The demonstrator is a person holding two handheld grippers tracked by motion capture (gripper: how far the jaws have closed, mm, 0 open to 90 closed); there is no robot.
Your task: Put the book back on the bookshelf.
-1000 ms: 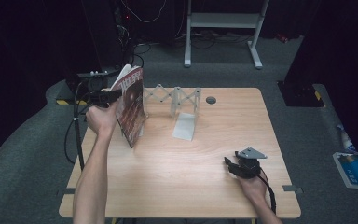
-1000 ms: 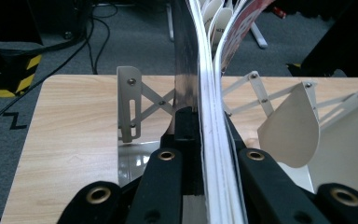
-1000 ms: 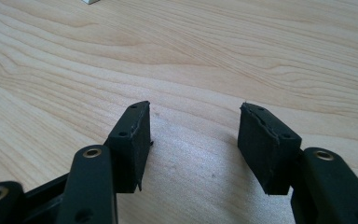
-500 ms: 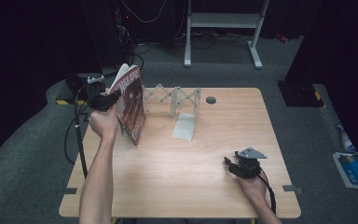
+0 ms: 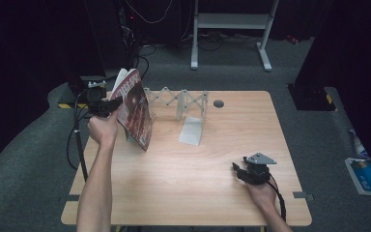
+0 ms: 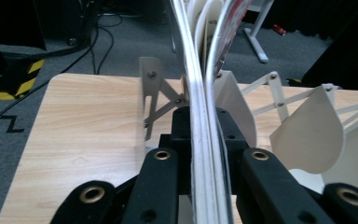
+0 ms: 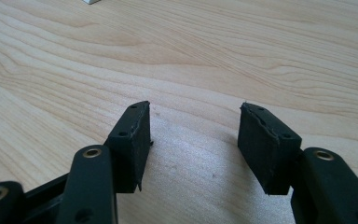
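A red-covered magazine [image 5: 135,113] hangs tilted over the table's left side, just in front of the left end of a white accordion file rack [image 5: 181,99]. My left gripper [image 5: 108,104] is shut on the magazine's edge. In the left gripper view the magazine's pages [image 6: 205,88] rise from between the jaws of my left gripper [image 6: 207,140], with the rack's white dividers [image 6: 307,130] right behind. My right gripper [image 5: 236,171] rests on the table at the front right, open. In the right gripper view nothing but bare wood lies between the jaws of my right gripper [image 7: 193,135].
The rack's flat white base plate [image 5: 192,130] lies near the middle of the wooden table [image 5: 183,193]. A round cable hole [image 5: 218,103] sits behind it. Cables and a yellow-black marked box [image 6: 9,77] are on the floor at left, a metal stand [image 5: 232,21] behind.
The magazine has tilted a little, its lower edge swinging right toward the rack, and the left hand has dropped slightly. The right gripper has stayed still.
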